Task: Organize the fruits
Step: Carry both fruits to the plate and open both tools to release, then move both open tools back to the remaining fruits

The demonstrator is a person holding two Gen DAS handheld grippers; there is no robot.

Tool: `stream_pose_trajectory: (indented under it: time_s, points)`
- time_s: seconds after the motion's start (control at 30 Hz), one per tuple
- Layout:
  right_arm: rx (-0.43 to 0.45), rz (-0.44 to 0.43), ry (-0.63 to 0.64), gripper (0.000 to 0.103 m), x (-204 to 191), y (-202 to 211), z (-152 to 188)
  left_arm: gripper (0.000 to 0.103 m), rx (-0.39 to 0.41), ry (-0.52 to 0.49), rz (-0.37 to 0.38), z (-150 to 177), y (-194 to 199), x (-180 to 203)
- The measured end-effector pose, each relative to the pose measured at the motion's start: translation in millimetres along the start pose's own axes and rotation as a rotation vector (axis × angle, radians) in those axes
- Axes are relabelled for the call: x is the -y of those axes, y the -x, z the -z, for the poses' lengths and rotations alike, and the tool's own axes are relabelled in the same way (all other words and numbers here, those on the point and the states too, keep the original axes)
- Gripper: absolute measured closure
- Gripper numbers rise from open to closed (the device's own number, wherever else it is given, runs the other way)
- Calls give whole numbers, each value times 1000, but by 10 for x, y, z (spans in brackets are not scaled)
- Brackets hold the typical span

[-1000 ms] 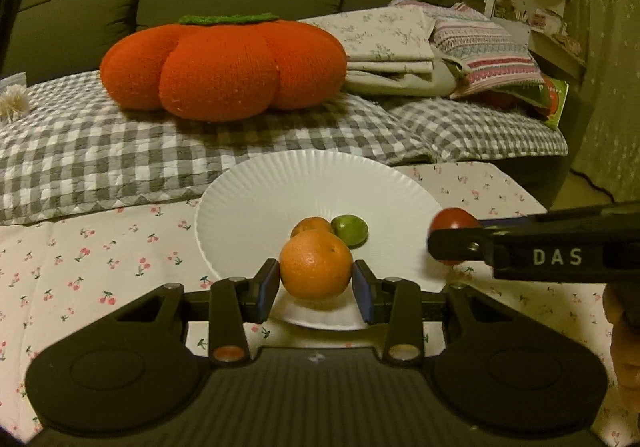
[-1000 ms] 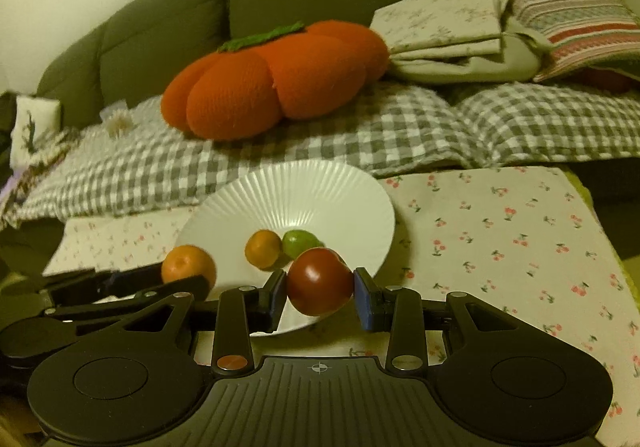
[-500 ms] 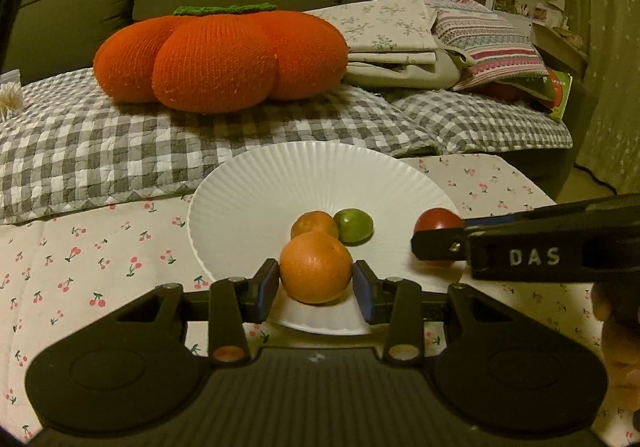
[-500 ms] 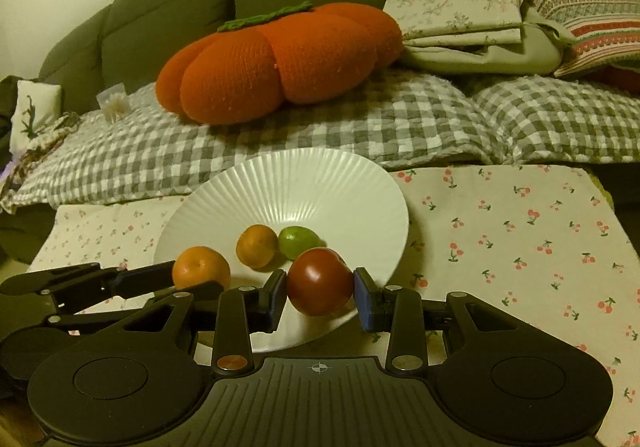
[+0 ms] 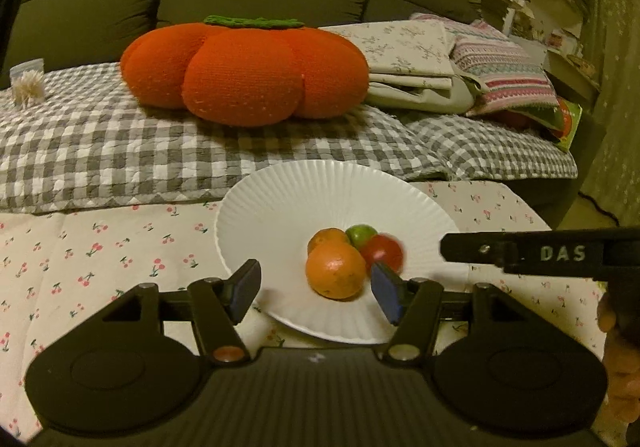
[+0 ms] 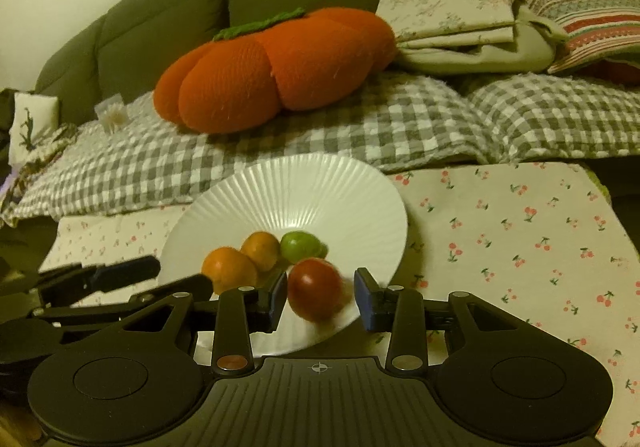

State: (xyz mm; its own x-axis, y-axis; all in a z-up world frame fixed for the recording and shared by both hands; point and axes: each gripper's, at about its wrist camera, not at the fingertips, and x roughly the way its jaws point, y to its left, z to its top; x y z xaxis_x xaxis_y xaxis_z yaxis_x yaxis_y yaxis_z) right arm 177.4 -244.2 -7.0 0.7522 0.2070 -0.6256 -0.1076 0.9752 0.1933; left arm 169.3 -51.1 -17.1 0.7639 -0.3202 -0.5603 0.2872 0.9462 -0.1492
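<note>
1. The left gripper [image 5: 314,293] has just been opening; its jaws stand apart with the large orange [image 5: 335,271] loose between them on the white plate [image 5: 280,199]. Nudged by a finger on withdrawal, it may roll off the near rim.
2. The right gripper [image 6: 320,299] also stands apart in its own view; the blurred red tomato [image 6: 316,289] sits free just ahead, apparently rolling. It could knock the small orange [image 6: 261,250] or the green fruit [image 6: 301,246] beyond it.
3. The two grippers sit close beside each other; pulling back together risks a clash.
</note>
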Motion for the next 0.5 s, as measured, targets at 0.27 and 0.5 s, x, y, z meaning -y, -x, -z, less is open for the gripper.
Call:
stream_pose_trajectory:
  time_s: [0.27, 0.5]
  points:
    - [-1, -5, -57, 67, 35, 121, -23, 41, -3, 58, -27, -26, 147, -110]
    - [-31, -9, -84, 62, -40, 188, 74, 37, -23, 78, -67, -1, 311, -173]
